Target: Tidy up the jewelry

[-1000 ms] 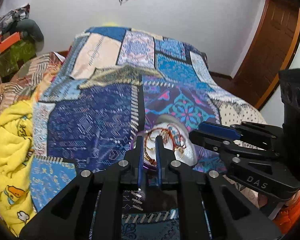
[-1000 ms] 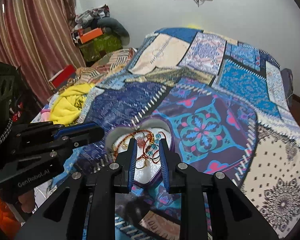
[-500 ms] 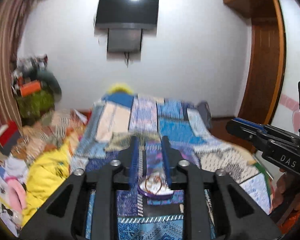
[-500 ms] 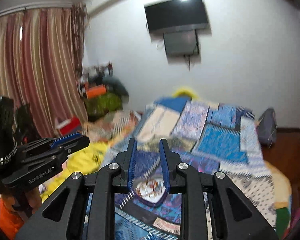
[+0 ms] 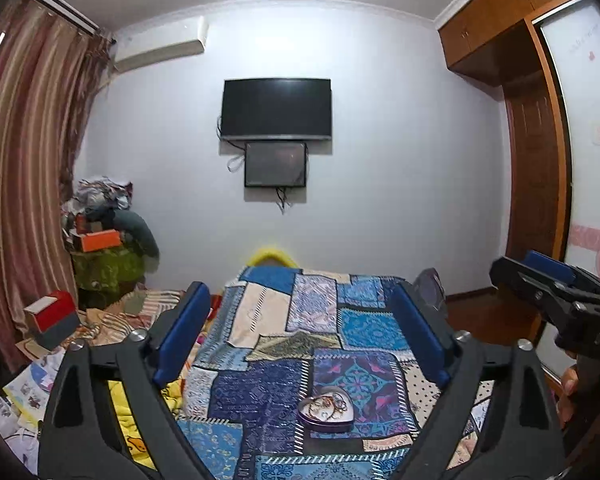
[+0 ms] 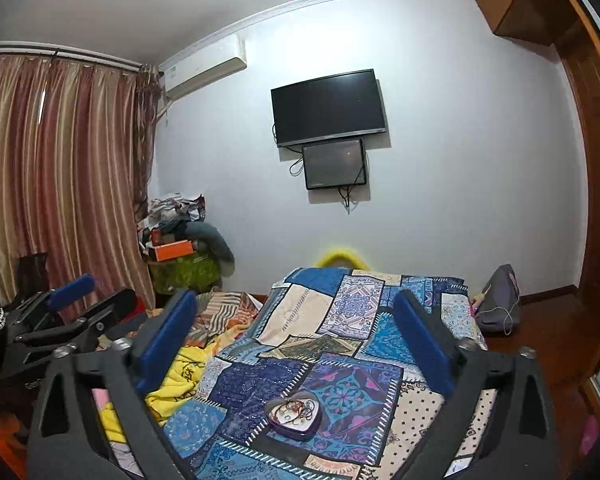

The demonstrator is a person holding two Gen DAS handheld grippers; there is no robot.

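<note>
A purple heart-shaped tin (image 5: 326, 407) holding a tangle of bracelets and chains sits on the patchwork bedspread (image 5: 268, 380) near the bed's front edge. It also shows in the right wrist view (image 6: 294, 414). My left gripper (image 5: 300, 336) is wide open and empty, held well back and above the tin. My right gripper (image 6: 296, 340) is wide open and empty, also raised behind the tin. The right gripper shows at the right edge of the left wrist view (image 5: 556, 292), and the left gripper at the left edge of the right wrist view (image 6: 72, 304).
A yellow blanket (image 6: 180, 376) lies bunched at the bed's left side. Boxes and clothes (image 5: 100, 240) are piled by the striped curtain (image 5: 24, 184). A TV (image 5: 276, 110) hangs on the far wall. A wooden wardrobe and door (image 5: 536, 184) stand at the right.
Both grippers have pulled up and back from the tin, tilting from a close downward look to a level room view, and both have opened from nearly shut to wide open.
</note>
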